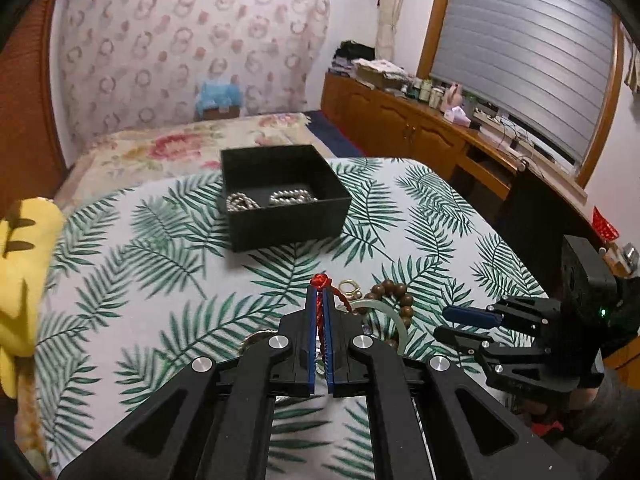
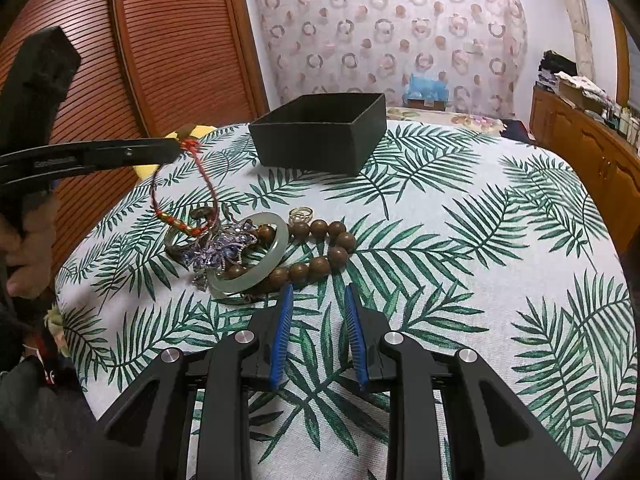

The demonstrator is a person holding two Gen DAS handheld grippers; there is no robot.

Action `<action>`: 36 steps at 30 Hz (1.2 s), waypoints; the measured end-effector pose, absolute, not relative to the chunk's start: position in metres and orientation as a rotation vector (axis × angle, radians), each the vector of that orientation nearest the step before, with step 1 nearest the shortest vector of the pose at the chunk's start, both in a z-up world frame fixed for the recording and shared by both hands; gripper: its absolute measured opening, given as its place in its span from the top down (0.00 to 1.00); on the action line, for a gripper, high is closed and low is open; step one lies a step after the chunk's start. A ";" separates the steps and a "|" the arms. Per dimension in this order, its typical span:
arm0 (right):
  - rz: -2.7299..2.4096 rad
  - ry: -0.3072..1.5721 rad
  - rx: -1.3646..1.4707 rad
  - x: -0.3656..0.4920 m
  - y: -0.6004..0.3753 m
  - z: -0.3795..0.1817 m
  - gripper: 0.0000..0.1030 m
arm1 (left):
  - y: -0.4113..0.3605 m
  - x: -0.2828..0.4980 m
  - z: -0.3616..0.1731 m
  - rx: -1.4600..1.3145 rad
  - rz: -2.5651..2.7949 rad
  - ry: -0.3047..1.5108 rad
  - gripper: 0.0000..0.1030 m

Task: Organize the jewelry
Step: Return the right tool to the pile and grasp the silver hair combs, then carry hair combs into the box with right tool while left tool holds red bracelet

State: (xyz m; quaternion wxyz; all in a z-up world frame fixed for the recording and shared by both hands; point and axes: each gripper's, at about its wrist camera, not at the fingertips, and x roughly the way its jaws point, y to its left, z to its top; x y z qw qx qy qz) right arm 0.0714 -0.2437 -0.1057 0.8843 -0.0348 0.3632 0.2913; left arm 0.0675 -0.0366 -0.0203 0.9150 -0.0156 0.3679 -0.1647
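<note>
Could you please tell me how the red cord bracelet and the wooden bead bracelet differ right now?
The red cord bracelet is a thin twisted string, while the wooden bead bracelet is a ring of chunky brown beads. The red cord bracelet hangs pinched in the left tongs, its lower end trailing at the pile; the wooden bead bracelet lies flat on the leaf-print cloth, ungripped. Neither is yet in the black box.
</note>
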 end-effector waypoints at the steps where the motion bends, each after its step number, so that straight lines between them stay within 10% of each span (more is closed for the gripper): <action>1: 0.613 0.755 -0.076 0.071 -0.241 -0.104 0.72 | -0.033 0.064 -0.018 -0.029 -0.329 0.749 0.98; 6: 0.680 0.733 -0.098 0.074 -0.214 -0.092 0.45 | -0.013 0.056 -0.013 -0.048 -0.301 0.731 0.98; 16: 0.766 0.765 -0.213 0.089 -0.160 -0.093 0.26 | 0.011 0.044 -0.018 -0.084 -0.279 0.705 0.98; 33: 0.750 0.796 -0.348 0.095 -0.130 -0.106 0.22 | 0.014 0.042 -0.024 -0.089 -0.273 0.697 0.98; 36: 0.724 0.769 -0.385 0.092 -0.130 -0.106 0.37 | 0.015 0.042 -0.024 -0.091 -0.272 0.700 0.98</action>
